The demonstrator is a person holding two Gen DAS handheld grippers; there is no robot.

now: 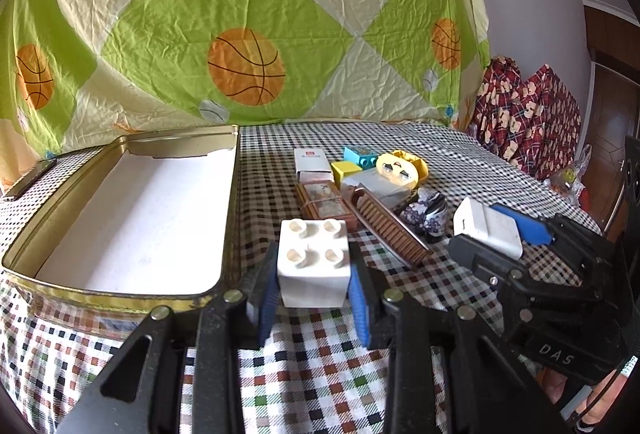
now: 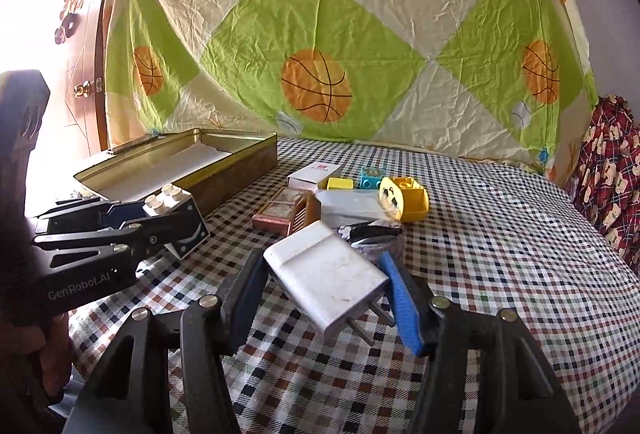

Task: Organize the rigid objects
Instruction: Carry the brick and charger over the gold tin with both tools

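Note:
My left gripper [image 1: 314,294] is shut on a white studded building block [image 1: 314,258], held just right of the open gold tin [image 1: 120,298]; the block also shows in the right wrist view [image 2: 170,200]. My right gripper [image 2: 324,298] is shut on a white plug adapter [image 2: 326,274], its prongs pointing back toward the camera; the adapter also shows in the left wrist view [image 1: 488,228]. Both are held low over the checked tablecloth [image 2: 500,234].
A pile lies mid-table: a white card box [image 1: 312,160], a brown patterned box [image 1: 326,202], a brown comb [image 1: 390,226], a yellow face block [image 1: 400,168], a yellow cube [image 1: 346,170], a teal block [image 1: 360,156], a dark patterned item [image 1: 426,212]. A basketball-print sheet [image 1: 248,34] hangs behind.

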